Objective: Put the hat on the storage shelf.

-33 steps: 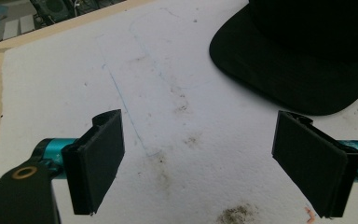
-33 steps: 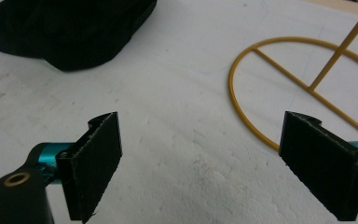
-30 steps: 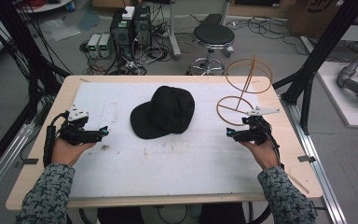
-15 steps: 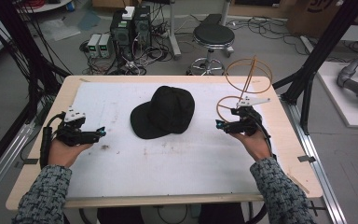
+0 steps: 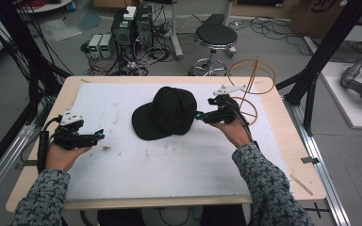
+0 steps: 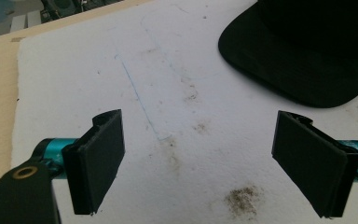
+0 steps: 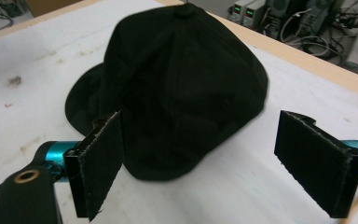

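Nearest the table's front edge, the left gripper point(image 5: 96, 136) is resting low over the white mat point(image 5: 179, 169) at about eight o'clock from the table's centre, in the person's left hand point(image 5: 61, 155). In the left gripper view its two black jaws are standing wide apart with nothing between them, only stained mat showing in the gap, and the brim of the black cap point(image 6: 307, 60) is lying at about one o'clock from them, well apart.

Farther in, the right gripper point(image 5: 199, 116) is sitting at about two o'clock from the centre, in the right hand point(image 5: 233, 132), its jaws pointing toward nine o'clock at the cap point(image 5: 165, 113). Its jaws are also spread wide and are gripping nothing; in the right gripper view the cap's rear edge point(image 7: 177, 93) is lying just ahead of the gap, with one pad point(image 7: 102, 158) overlapping the fabric in the picture. Whether that pad is touching the cap, I cannot tell.

The cap is lying crown up near the middle of the mat, slightly toward twelve o'clock, with its brim pointing toward seven o'clock.

Beyond the right gripper, at about two o'clock on the table, a wire stand point(image 5: 252, 77) of rings is standing upright near the far edge.
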`<state>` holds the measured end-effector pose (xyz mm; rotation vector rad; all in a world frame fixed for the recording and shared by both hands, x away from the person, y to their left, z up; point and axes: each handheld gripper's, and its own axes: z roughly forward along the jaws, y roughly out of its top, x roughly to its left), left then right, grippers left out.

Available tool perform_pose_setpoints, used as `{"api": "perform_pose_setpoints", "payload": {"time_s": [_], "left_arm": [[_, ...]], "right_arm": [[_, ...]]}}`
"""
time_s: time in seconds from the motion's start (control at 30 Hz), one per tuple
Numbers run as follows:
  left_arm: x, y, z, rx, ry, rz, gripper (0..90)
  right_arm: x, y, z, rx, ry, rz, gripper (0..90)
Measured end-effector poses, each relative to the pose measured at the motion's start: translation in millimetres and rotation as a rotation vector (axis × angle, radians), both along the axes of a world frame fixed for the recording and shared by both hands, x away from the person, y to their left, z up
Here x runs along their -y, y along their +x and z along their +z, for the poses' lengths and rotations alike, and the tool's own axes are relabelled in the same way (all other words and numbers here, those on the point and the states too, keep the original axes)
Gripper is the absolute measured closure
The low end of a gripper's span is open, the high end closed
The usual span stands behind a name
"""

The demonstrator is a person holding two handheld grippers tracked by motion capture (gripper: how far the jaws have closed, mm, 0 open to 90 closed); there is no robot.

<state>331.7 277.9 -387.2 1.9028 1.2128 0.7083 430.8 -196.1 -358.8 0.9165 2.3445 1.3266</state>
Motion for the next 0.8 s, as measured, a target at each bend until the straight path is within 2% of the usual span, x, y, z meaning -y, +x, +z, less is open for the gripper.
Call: {"api": "perform_pose_setpoints", "payload": {"time_s": [0.27,0.33,0.57,0.8], "left_arm": [[-0.1,-1.1,-1.9,0.000,-0.009,0.001,17.4],[-1.4,-1.2,-2.9,-0.003,-0.009,0.002,17.4],[-6.7,-2.9,-3.3,-0.002,-0.011,0.014,17.4],[-9.4,-4.1,-3.9,-0.007,-0.008,0.021,17.4]], "right_arm": [[-24.8,15.3,-10.3,0.003,0.016,0.012,17.5],[-31.6,19.1,-15.9,-0.009,0.013,0.022,19.1],[-40.3,25.6,-21.5,0.018,0.026,0.017,22.5],[-44.7,31.5,-29.8,0.024,0.006,0.007,26.5]]}}
